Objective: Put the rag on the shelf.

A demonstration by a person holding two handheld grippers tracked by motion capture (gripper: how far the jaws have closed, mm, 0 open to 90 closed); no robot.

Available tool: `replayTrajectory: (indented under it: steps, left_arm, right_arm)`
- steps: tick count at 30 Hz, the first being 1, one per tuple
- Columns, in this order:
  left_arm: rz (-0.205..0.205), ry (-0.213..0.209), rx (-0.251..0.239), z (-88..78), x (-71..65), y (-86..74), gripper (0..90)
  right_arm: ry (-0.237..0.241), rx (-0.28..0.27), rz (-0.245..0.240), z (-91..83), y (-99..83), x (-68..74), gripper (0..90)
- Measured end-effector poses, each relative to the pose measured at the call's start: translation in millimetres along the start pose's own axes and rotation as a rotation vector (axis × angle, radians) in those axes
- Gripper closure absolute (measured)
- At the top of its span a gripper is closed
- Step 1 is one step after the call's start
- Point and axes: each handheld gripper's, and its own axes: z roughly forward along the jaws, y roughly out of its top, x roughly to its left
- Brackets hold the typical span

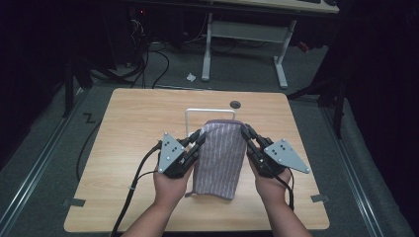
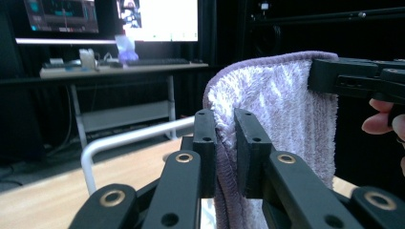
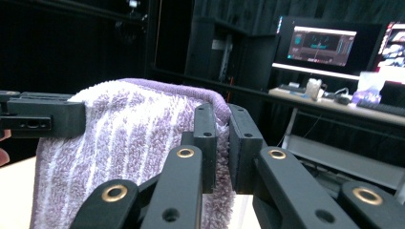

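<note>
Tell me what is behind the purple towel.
Behind the purple towel stands a white metal rack on the table; its top bar and left post show. The towel covers its right side. Both the left gripper and right gripper pinch the towel's edges.

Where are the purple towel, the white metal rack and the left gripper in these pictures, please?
purple towel [image 1: 220, 158]: high view, middle of its striped face.
white metal rack [image 1: 210, 110]: high view, top bar.
left gripper [image 1: 200, 137]: high view, between its fingertips at the towel's edge.

High view above the near edge, facing 12 o'clock down onto the worktop [image 1: 133, 113], tool cameras close, sharing the purple towel [image 2: 282, 105].
</note>
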Motion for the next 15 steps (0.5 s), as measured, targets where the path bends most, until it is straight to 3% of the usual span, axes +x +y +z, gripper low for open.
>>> replayTrajectory:
  steps: [6,15]
  left_arm:
    - [0.023,0.012,-0.04,4.9,4.6,17.2,80.4]
    - [0.03,0.021,-0.02,21.8,21.2,35.0,80.4]
  right_arm:
    - [-0.008,-0.032,-0.001,7.9,17.4,-4.3,84.0]
    - [-0.02,-0.026,-0.019,32.7,42.4,-14.9,84.0]
